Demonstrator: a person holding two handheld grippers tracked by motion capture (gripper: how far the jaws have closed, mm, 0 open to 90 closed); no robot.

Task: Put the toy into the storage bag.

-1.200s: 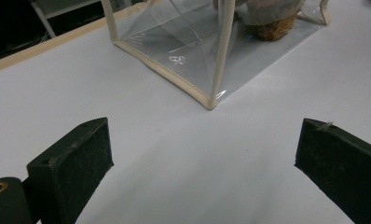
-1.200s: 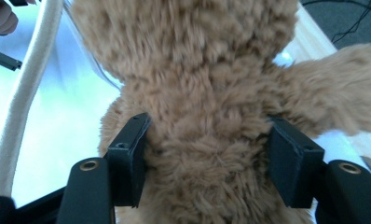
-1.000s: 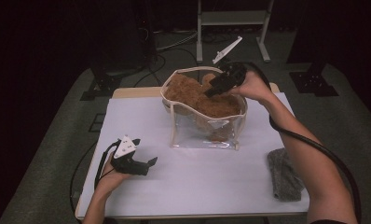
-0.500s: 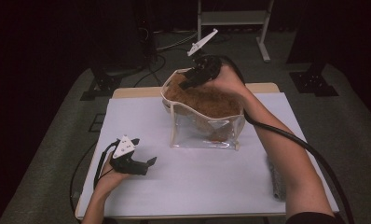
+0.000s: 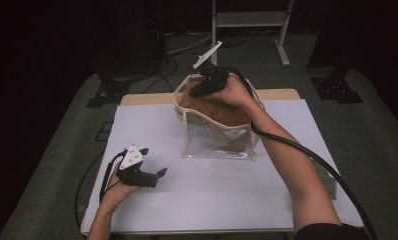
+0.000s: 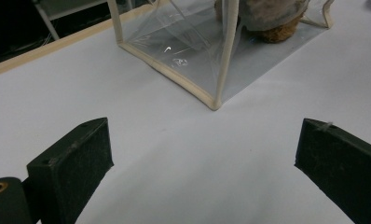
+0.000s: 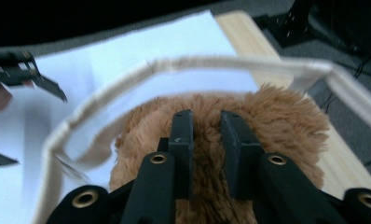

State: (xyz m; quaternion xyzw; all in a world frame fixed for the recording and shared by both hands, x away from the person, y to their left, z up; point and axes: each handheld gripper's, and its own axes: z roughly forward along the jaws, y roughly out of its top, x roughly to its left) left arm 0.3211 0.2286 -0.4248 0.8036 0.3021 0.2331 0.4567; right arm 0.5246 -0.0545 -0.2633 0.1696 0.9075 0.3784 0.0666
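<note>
One brown plush toy (image 5: 214,107) fills the clear bag (image 5: 207,145).

Black grippers with brass-ringed screw holes, grey three-cornered plates, trailing black cables.

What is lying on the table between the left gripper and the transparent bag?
Nothing: in the left gripper view, only bare white table stretches from the left gripper, its jaws wide apart, to the transparent bag. The high view agrees.
</note>
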